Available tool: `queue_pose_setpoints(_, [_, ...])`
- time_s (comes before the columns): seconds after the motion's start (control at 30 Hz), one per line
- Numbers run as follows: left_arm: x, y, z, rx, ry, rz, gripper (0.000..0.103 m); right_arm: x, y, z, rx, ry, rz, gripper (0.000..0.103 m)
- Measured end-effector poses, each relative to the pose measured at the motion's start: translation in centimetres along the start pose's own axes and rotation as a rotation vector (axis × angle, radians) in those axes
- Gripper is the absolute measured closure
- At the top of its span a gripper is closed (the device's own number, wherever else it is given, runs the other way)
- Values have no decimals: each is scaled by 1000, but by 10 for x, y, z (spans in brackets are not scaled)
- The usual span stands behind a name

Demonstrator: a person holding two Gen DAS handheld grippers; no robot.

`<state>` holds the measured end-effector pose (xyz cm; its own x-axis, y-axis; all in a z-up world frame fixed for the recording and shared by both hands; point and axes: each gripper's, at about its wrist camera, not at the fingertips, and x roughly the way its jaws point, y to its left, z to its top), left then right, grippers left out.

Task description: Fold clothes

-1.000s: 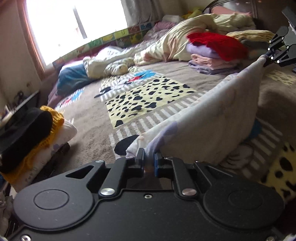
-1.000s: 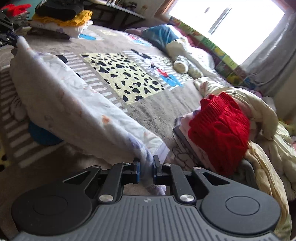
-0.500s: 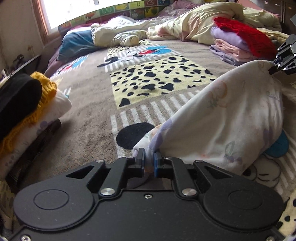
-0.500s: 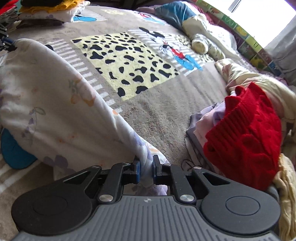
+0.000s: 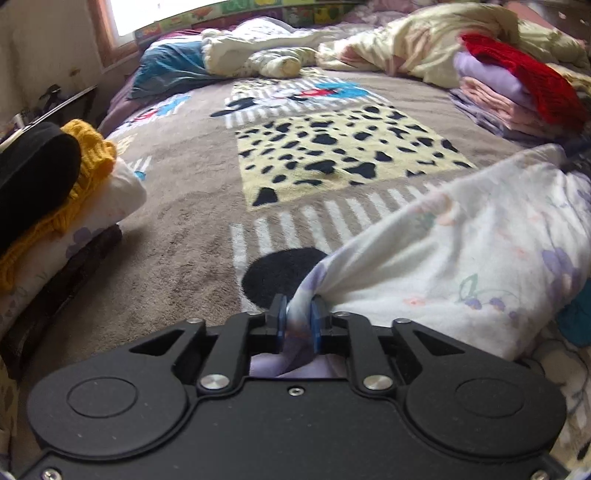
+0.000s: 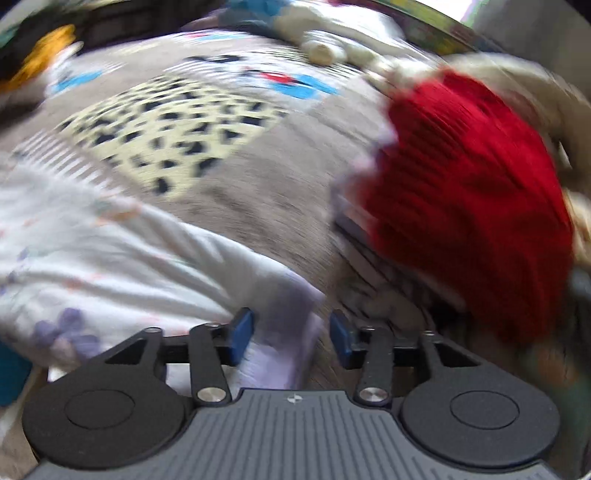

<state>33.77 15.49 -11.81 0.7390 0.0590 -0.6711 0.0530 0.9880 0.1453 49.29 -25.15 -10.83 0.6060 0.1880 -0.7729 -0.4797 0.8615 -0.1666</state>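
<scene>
The right gripper (image 6: 291, 334) is opening, its 2 blue fingers (image 6: 242, 334) spreading around the floral garment's (image 6: 122, 258) corner lying on the bed (image 6: 266, 184), beside a red knit (image 6: 469, 199).

My left gripper (image 5: 298, 320) is matt black plastic with bright metal screws; the floral garment (image 5: 461, 258) looks soft brushed cloth; the bed blanket (image 5: 192, 236) is plush fleece; the red knit (image 6: 472, 184) is coarse ribbed wool.

Daylight from the blown-out window (image 5: 147, 14) ahead of me lights everything softly, my left view fairly sharp, my right view smeared by motion, both bent at the edges.
</scene>
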Motion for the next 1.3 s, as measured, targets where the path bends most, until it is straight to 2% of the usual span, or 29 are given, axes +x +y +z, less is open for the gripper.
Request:
queue_pose_setpoints(0.07, [-6,4,-2,-49,-39,69,71,-2,-10,-9,75,-14,9,54])
queue_pose_setpoints(0.17, [-32,-3,-8,-63,-135,201,71,-12,-14,-21,137,-26,-52,54])
queue_pose_setpoints(0.27, [-64,-11,-20,-114,-252,245,72,-31,-7,-31,184,-119,-130,53])
queue_pose_setpoints(0.37, [-77,-19,-34,-169,-270,174,72,-53,25,-32,146,-264,-91,53])
queue_pose_setpoints(0.47, [-69,-29,-44,-205,-256,32,72,-60,71,-27,80,-339,51,53])
queue_pose_setpoints(0.53, [-54,-38,-45,-156,-234,13,72,-58,102,-25,40,-368,153,51])
queue_pose_setpoints(0.6, [-32,-49,-46,-46,-201,41,68,-45,128,-24,10,-328,192,47])
queue_pose_setpoints(0.67, [-10,-59,-47,131,-196,96,66,-22,146,-31,-10,-252,171,47])
queue_pose_setpoints(0.7, [-4,-57,-45,156,-196,88,66,-15,152,-40,-21,-243,151,47])
queue_pose_setpoints(0.73, [1,-56,-43,173,-192,78,66,-15,156,-50,-13,-272,137,47])
queue_pose_setpoints(0.87, [-1,-50,-36,203,-166,54,65,-24,148,-66,101,-318,129,47])
queue_pose_setpoints(0.93, [-17,-52,-34,195,-197,80,66,-32,144,-70,148,-353,119,48])
queue_pose_setpoints(1.0, [-43,-57,-37,162,-266,97,66,-42,138,-81,220,-415,114,48])
queue_pose_setpoints(1.07, [-58,-62,-38,100,-304,57,64,-47,126,-94,306,-469,95,47])
queue_pose_setpoints(1.17, [-53,-72,-34,31,-294,-52,62,-54,103,-104,414,-519,44,45])
queue_pose_setpoints(1.2, [-46,-76,-32,10,-281,-83,61,-55,95,-103,448,-535,39,40])
queue_pose_setpoints(1.27, [-30,-86,-29,-17,-249,-109,59,-47,81,-96,458,-529,19,32])
queue_pose_setpoints(1.3, [-17,-91,-29,-8,-209,-105,56,-42,75,-93,455,-512,-1,32])
